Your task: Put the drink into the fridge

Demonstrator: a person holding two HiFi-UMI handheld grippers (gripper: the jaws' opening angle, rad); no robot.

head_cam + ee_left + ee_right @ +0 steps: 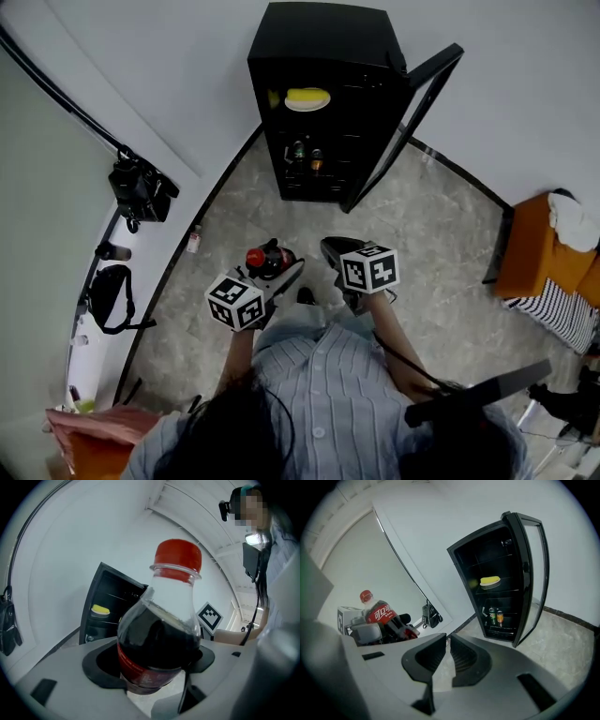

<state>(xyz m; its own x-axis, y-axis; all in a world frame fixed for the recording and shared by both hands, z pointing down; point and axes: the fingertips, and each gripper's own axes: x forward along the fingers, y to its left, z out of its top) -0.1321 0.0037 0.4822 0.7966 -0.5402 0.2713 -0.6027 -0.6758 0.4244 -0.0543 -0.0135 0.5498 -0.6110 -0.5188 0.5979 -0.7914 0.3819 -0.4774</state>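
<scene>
A cola bottle (pixel 159 639) with a red cap and red label sits clamped between the jaws of my left gripper (pixel 154 667). The head view shows that bottle (pixel 265 260) held out over the floor by the left gripper (pixel 272 277). It also appears at the left of the right gripper view as the cola bottle (pixel 379 613). My right gripper (pixel 446 654) has its jaws nearly together with nothing between them, and in the head view the right gripper (pixel 339 255) hangs beside the left one. Ahead stands the black fridge (pixel 323 103) with its door (pixel 408 122) swung open to the right.
Inside the fridge a yellow plate (pixel 307 98) rests on an upper shelf and two cans (pixel 494 616) stand lower down. A black bag (pixel 141 190) hangs on the left wall. An orange cabinet (pixel 534 248) with cloths stands at the right on the marble floor (pixel 441 253).
</scene>
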